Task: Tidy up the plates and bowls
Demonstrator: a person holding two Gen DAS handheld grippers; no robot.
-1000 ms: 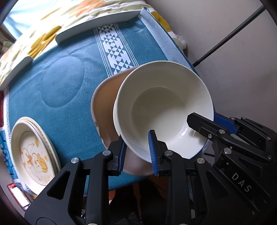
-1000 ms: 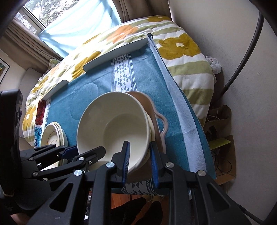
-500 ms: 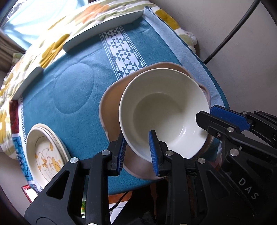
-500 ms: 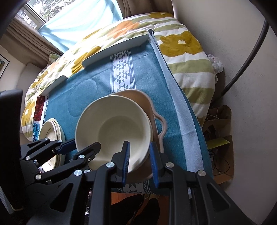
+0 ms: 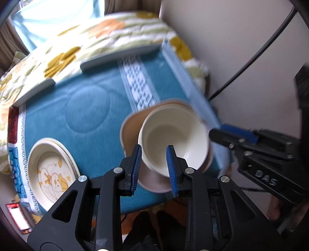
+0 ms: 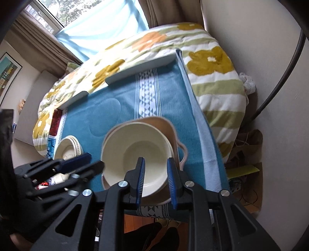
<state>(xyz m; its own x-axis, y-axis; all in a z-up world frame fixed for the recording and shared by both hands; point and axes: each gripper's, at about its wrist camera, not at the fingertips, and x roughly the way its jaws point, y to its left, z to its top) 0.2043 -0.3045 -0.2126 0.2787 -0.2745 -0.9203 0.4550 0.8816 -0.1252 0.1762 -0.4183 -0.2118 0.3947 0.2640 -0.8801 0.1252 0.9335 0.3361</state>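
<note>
Cream bowl (image 5: 173, 139) upright, mouth up, inside tan dish (image 5: 131, 131)

- You work in soft daylight from the window (image 6: 63, 11) at the far end; its curtain (image 6: 108, 32) glows pale blue.
- Your left view is smeared by motion blur: the blanket (image 5: 81, 123) pattern and bowl (image 5: 173, 139) rim run soft.
- Your right view is sharp.
- Both views bend hard and go black in the corners.
- Shadows are faint; no harsh glare.
</note>
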